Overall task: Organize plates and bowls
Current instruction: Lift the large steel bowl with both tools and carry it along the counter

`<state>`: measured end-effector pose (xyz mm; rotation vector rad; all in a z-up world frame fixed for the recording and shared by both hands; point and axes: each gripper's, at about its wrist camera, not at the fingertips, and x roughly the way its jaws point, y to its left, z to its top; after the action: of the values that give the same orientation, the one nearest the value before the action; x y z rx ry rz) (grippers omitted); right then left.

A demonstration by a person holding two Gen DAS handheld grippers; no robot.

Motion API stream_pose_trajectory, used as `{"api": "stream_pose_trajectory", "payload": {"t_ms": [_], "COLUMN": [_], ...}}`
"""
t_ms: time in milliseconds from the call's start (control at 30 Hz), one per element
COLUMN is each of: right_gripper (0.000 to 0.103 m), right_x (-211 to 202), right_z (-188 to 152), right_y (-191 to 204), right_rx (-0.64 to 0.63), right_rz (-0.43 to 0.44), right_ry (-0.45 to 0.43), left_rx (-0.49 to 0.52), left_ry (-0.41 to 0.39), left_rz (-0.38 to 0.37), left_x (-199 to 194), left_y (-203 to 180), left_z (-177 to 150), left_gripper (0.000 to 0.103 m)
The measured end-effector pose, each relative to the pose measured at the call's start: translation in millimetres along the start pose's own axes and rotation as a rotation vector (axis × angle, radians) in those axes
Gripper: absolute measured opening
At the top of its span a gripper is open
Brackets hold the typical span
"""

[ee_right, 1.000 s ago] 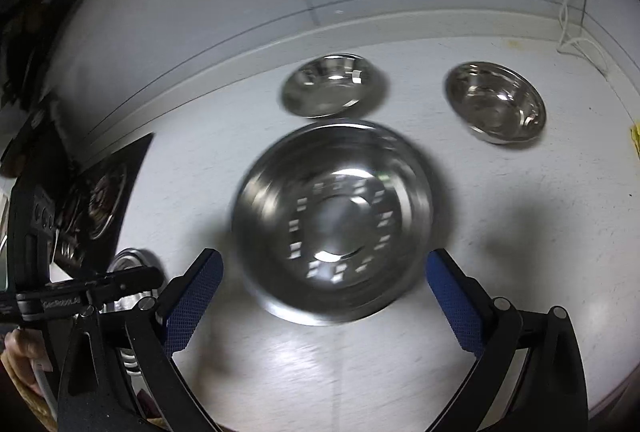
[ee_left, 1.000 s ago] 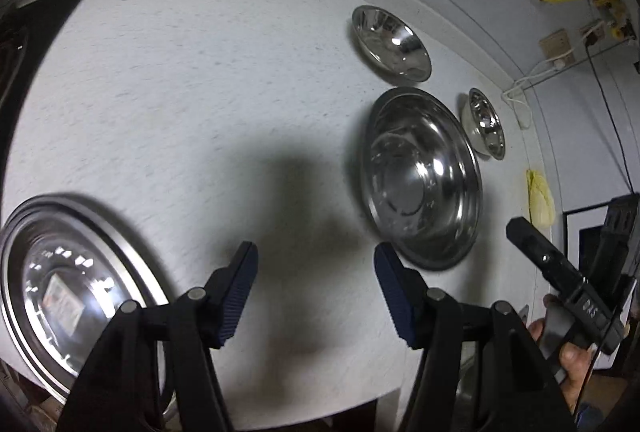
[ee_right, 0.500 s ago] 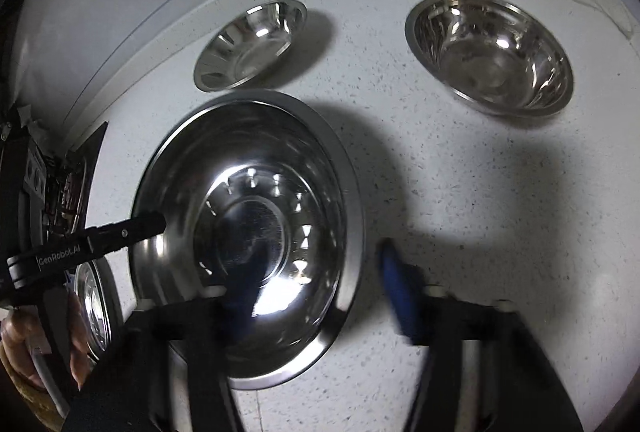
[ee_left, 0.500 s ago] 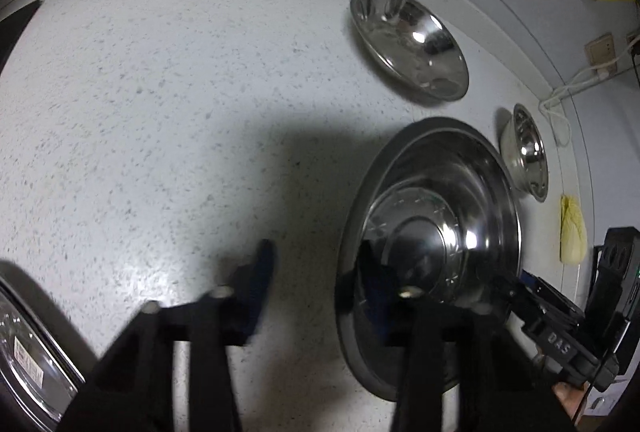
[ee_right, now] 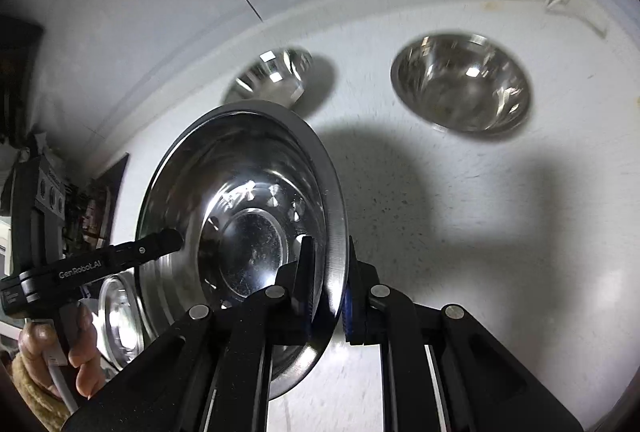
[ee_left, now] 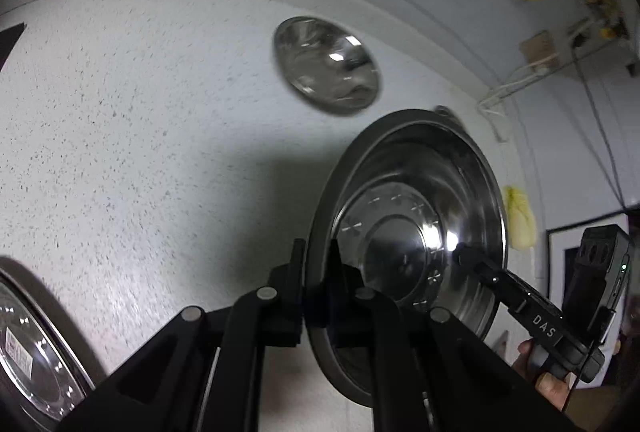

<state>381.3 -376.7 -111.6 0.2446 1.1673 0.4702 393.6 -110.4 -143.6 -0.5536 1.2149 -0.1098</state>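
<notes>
The large steel bowl (ee_left: 416, 232) sits near the middle of the speckled white worktop (ee_left: 140, 152), gripped on opposite sides of its rim. The left hand-held gripper (ee_left: 316, 272) has just closed its jaws and now clamps the bowl's left rim, one pad outside the wall and one inside. The right hand-held gripper (ee_right: 328, 288) has likewise just closed and pinches the right rim between its blue pads (ee_right: 349, 308). Whether the bowl's base is touching the worktop cannot be told.

Behind the large bowl, toward the wall, lies a shallow steel dish (ee_left: 326, 66), blurred in both views. To its right stands a deeper small bowl (ee_right: 462, 84), well apart from the gripped bowl. A steel plate (ee_left: 28, 352) rests at the left edge of the worktop. A yellow cloth (ee_left: 520, 220) lies at the far right. A hand (ee_right: 60, 348) holds the left gripper's handle.
</notes>
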Motion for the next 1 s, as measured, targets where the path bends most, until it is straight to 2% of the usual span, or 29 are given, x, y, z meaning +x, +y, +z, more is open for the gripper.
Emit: {"api": "stream_pose_trajectory", "payload": {"t_ms": [200, 333, 500, 633, 800, 1000], "right_gripper": [0.011, 0.011, 0.011, 0.011, 0.011, 0.011], "right_x": [-62.1, -73.1, -44.1, -12.9, -0.8, -2.1], "right_z": [-38.6, -71.8, -110.3, -123.7, -125.0, -124.9], "right_y": [6.2, 4.7, -17.0, -43.1, -51.0, -53.5], "right_rx": [0.008, 0.028, 0.092, 0.157, 0.148, 0.137], "right_rz": [-0.026, -0.044, -0.031, 0.006, 0.012, 0.024], "right_ry": [-0.063, -0.043, 0.061, 0.129, 0.131, 0.131], "left_rx": [0.053, 0.082, 0.123, 0.14, 0.128, 0.121], "left_ry": [0.012, 0.046, 0.134, 0.166, 0.17, 0.153], "left_rz": [-0.096, -0.087, -0.005, 0.054, 0.075, 0.079], "left_x": [-30.4, -34.7, -5.2, 24.9, 45.6, 47.6], "left_y": [-24.8, -22.1, -10.2, -1.3, 1.6, 1.3], "left_z": [-42.4, -80.8, -119.8, -130.0, -126.8, -125.9], "left_gripper": [0.008, 0.008, 0.009, 0.009, 0.009, 0.009]}}
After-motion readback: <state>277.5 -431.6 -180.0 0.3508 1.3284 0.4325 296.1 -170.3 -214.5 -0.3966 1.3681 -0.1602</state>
